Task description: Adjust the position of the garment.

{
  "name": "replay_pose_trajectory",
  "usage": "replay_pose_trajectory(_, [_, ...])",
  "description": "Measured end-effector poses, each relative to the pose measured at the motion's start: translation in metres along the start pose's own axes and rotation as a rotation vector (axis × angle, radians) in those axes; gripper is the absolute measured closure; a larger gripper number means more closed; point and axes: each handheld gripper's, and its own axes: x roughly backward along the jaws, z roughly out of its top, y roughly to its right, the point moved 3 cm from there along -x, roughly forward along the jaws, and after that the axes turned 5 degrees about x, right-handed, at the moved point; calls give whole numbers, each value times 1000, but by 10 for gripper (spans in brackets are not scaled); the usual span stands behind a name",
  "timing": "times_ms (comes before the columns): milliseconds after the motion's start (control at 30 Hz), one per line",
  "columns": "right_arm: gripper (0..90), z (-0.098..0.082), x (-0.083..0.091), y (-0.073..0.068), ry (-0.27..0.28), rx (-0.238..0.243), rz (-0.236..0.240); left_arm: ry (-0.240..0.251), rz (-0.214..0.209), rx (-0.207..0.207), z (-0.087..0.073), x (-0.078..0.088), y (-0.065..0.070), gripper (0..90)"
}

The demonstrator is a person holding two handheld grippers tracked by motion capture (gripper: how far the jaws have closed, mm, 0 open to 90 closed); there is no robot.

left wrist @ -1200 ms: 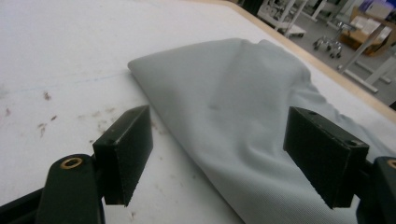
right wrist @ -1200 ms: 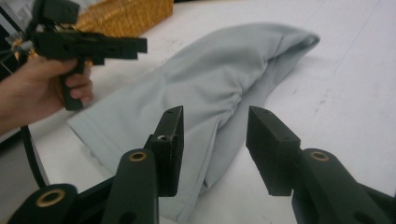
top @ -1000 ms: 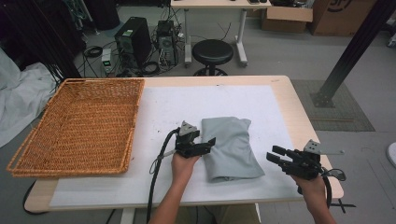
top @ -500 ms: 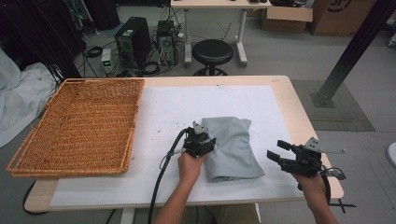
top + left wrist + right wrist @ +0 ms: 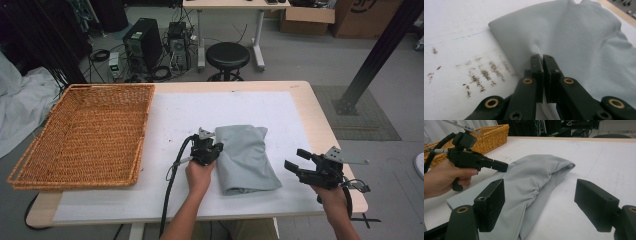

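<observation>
**Grey cloth pinched at its left edge**

A folded grey cloth (image 5: 246, 159) is seen lying on the white sheet (image 5: 165, 120) that covers the counter (image 5: 315, 107), near the front edge and right of centre. The left gripper (image 5: 216, 147) is held against the cloth's left edge; in the left gripper view its fingers (image 5: 537, 66) are clenched together, with a pucker of cloth (image 5: 574, 42) drawn in at the tips — the cloth is grasped there. Those fingers have just been closing.

The right gripper (image 5: 296, 160) is held by the right hand (image 5: 331, 197) off the cloth's right side, near the counter's right-front corner, apart from the fabric. Its fingers (image 5: 490, 203) are spread wide, released, w/ nothing between the pads; they have just been opening. In the right gripper view the cloth (image 5: 531, 182) is seen ahead, with the left gripper (image 5: 505, 166) at its far edge.

A wicker basket (image 5: 35, 165) is set on the counter's left side — well apart from the cloth.
</observation>
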Motion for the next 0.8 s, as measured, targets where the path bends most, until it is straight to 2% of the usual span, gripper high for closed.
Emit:
replay_pose_trajectory(33, [239, 0, 0, 0, 0, -1, 0, 1, 3, 2, 0, 0, -1, 878])
replay_pose_trajectory(100, [240, 0, 0, 0, 1, -4, 2, -13, -12, 32, 0, -1, -2, 876])
replay_pose_trajectory(133, [240, 0, -1, 0, 0, -4, 2, -12, -1, 28, -1, -1, -1, 865])
replay_pose_trajectory(167, [239, 0, -1, 0, -1, -3, 3, -4, 42, 25, -2, -1, 0, 808])
replay_pose_trajectory(200, [239, -1, -2, 0, -2, -3, 4, -7, 54, 34, -2, -2, 0, 617])
replay_pose_trajectory(233, [240, -1, -2, 0, -2, -3, 4, -16, 50, 50, -2, -2, -1, 527])
replay_pose_trajectory(300, [240, -1, -2, 0, -3, -5, 5, 0, 40, 67, -4, 0, -4, 421])
replay_pose_trajectory(367, [240, -2, -3, 0, -5, -6, 5, 7, 15, 84, -7, 3, -5, 412])
replay_pose_trajectory(433, [240, -3, -4, 0, -6, -7, 7, -31, -4, 89, -12, 0, -3, 414])
replay_pose_trajectory(467, [240, -3, -4, 1, -7, -7, 8, -31, -14, 90, -13, 0, 0, 411])
replay_pose_trajectory(500, [241, -3, -5, 1, -7, -9, 9, -43, -48, 102, -15, 1, 4, 435])
replay_pose_trajectory(533, [242, -3, -5, 0, -6, -8, 9, -57, -54, 99, -17, 1, 9, 473])
replay_pose_trajectory(567, [242, -3, -5, 0, -6, -6, 9, -52, -29, 70, -20, 2, 13, 487])
replay_pose_trajectory(600, [242, -3, -5, 0, -4, -8, 9, -52, -15, 58, -22, 2, 16, 592])
replay_pose_trajectory(700, [242, -2, -6, 0, -3, -8, 11, -71, -38, 121, -22, 0, 12, 789])
replay_pose_trajectory(733, [242, -2, -5, 0, -3, -8, 11, -79, -45, 144, -20, 0, 11, 811])
replay_pose_trajectory(800, [243, -1, -5, -1, -1, -3, 11, -81, -52, 146, -20, 0, 11, 834])
